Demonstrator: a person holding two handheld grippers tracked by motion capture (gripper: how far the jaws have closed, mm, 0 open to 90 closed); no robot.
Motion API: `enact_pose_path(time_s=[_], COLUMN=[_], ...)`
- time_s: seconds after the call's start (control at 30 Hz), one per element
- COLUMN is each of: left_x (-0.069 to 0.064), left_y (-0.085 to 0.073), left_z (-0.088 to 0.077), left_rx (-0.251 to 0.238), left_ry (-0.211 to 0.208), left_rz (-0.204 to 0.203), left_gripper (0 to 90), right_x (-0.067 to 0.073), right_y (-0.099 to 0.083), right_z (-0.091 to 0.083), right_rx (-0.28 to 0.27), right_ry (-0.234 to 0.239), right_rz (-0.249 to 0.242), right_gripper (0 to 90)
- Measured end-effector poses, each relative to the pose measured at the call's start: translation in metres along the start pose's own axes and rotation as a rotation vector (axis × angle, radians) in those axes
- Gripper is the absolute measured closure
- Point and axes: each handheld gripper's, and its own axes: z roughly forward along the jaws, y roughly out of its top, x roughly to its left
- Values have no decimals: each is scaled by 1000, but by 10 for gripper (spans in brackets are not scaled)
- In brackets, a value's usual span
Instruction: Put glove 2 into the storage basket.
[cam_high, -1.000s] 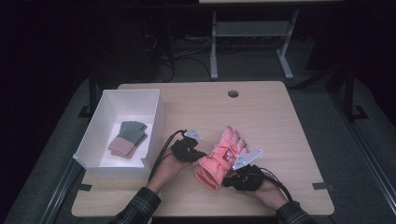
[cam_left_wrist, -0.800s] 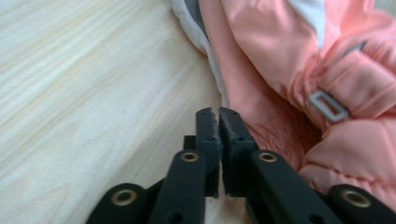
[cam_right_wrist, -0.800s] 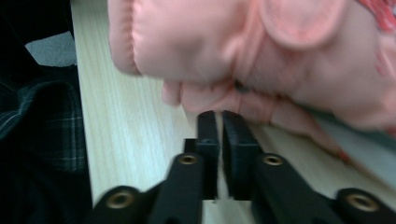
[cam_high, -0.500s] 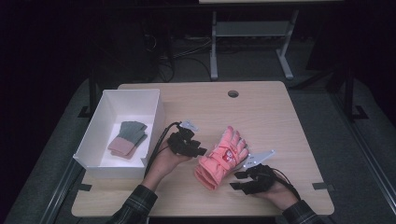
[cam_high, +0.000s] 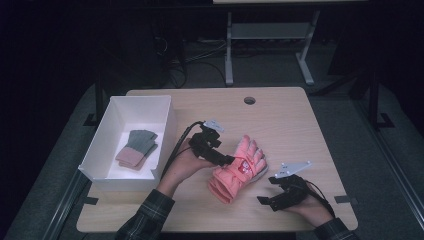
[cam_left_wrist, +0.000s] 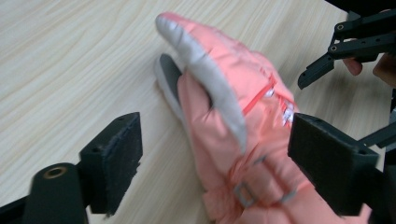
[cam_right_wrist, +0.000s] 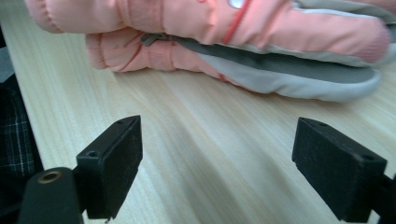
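Dark room around us, floor and cabling dim; we work at a light wooden desk (cam_high: 300, 130) with a white box (cam_high: 100, 165) at its left side holding folded grey and pink cloth items (cam_high: 136, 148).

Left gripper (cam_high: 222, 159): jaws wide apart, having just been opening. In the left gripper view the pink glove (cam_left_wrist: 233, 135) lies between the two black pads, but neither pad presses on it; we see desk grain between the left pad and the glove's edge, and the right pad stands in front of the cuff side. Nothing gripped.

Right gripper (cam_high: 265, 201): jaws also wide, likewise just opened. In the right gripper view both pads stand over bare desk, with the glove lying ahead of them, clear of both. Nothing between them.

Glove position: flat on the desk at its near middle, fingers pointing away and to the right, cuff toward us; a second grey-palmed glove appears to lie under it.

Hand pose: left hand (cam_high: 187, 162) reaches in from the lower left, gripper raised over the glove's left edge. Right hand (cam_high: 310, 205) sits low near the desk's front right, gripper pointing left toward the cuff, just beside the glove.
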Motion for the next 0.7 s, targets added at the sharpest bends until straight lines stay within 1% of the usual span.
enact_pose_path(time_s=[0.03,0.1,0.13,0.2,0.23,0.27,0.3,0.37,0.43,0.47,0.57,0.63,0.67,0.7], left_x=[-1,-2,-2,-2,-2,-1,-1,-1,-1,-1,2,4,6,6], left_y=[3,7,9,11,12,12,12,11,8,7,3,1,0,-2], left_z=[3,8,13,22,27,34,37,47,54,58,64,68,70,72], left_rx=[4,20,24,28,42,70,85,104,110,115,135,153,169,173], left_ry=[2,6,-3,-8,-7,-6,-6,-14,-23,-30,-40,-58,-76,-82], left_rz=[-4,10,9,-5,-4,12,18,16,2,-13,-25,-41,-36,-48], left_gripper=[152,146,145,139,136,135,134,134,134,133,129,127,127,125], right_x=[-1,-2,-3,-3,-4,-4,-4,-6,-6,-6,-6,-6,-7,-7], right_y=[-1,-1,-2,-3,-3,-4,-4,-3,-3,-3,-3,-3,-3,-3], right_z=[-2,-3,-4,-5,-5,-6,-7,-7,-7,-7,-7,-7,-7,-7], right_rx=[-4,-11,-10,-7,-8,-10,-13,-18,-21,-21,-20,-20,-21,-20], right_ry=[-2,-7,-12,-19,-21,-20,-25,-33,-35,-35,-31,-32,-32,-34], right_rz=[15,17,11,23,17,18,26,23,29,30,31,30,31,29], right_gripper=[160,158,155,143,140,138,135,133,133,133,133,133,133,133])
